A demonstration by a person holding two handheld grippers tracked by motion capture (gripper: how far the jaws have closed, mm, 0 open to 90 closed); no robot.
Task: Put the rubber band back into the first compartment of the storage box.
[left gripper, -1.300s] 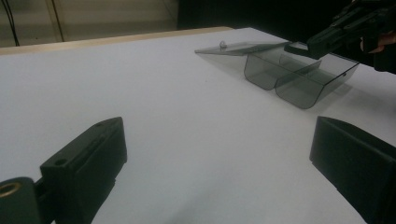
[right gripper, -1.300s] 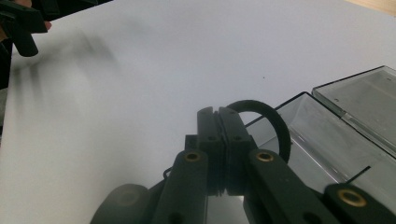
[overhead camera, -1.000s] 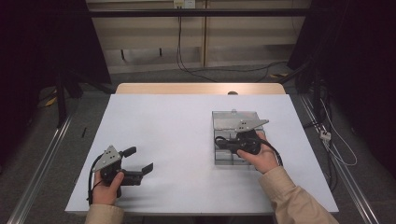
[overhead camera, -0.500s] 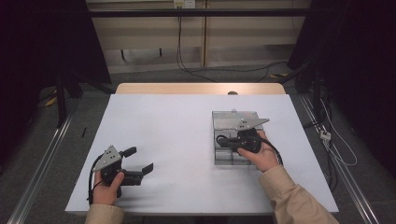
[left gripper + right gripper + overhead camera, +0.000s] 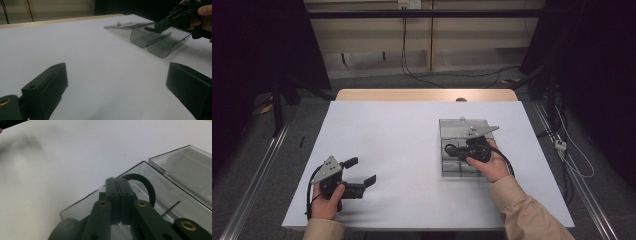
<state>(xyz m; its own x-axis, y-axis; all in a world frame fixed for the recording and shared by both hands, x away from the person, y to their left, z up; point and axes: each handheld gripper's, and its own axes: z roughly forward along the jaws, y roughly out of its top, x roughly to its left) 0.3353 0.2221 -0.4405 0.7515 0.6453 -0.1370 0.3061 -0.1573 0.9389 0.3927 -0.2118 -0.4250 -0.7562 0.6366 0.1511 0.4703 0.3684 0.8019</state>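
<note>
Right gripper sits over the clear plastic box at right-centre of the worktop. Its fingers are pressed together on a thin black ring inside a near-left compartment; whether they actually pinch it, cannot tell for sure. Box lid lies open flat on the far side. Left gripper rests near-left, well apart from the box, fingers spread wide, holding nothing. Box looks light, stiff, slick and likely to slide; best taken by a wall or rim. Ring looks small, light, best nipped across its band. Worktop is plain white and smooth. Room is dim, with cables on the floor and rails on both sides.
</note>
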